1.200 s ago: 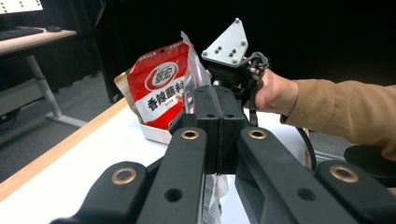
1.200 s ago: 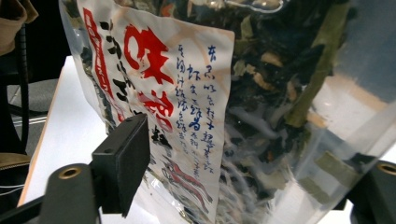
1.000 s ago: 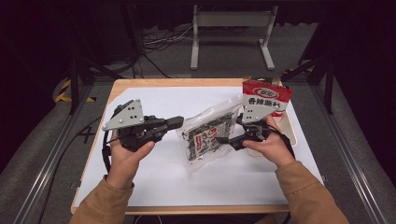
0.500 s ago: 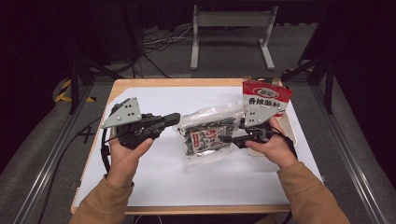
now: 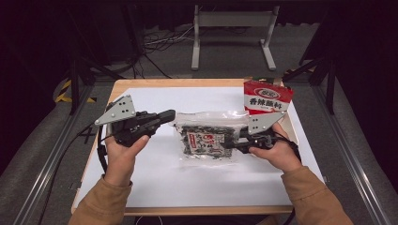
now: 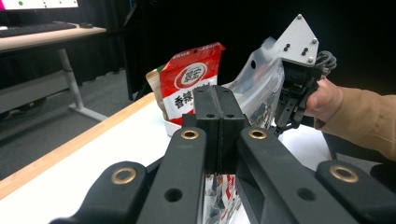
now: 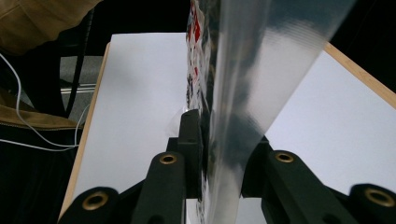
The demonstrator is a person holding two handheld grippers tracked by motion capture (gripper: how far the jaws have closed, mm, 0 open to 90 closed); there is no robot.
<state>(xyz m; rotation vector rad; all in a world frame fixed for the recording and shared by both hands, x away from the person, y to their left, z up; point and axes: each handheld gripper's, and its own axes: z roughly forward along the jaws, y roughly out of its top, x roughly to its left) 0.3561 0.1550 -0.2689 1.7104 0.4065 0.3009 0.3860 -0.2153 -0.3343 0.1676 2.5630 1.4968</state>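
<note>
light: bright table, dark surroundings | glare: clear bag | blur: soft close-ups

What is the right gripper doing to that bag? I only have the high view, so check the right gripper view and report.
Observer: The right gripper has just been closing its jaws, and they now clamp the edge of the clear bag.
Operator: Now report the left gripper's jaws.
Observer: In the left gripper view, the left gripper is shut, pads together, with nothing between them.
Operator: Tell me what the red pouch stands in.
Observer: The red pouch stands upright in what looks like a low white tray.
</note>
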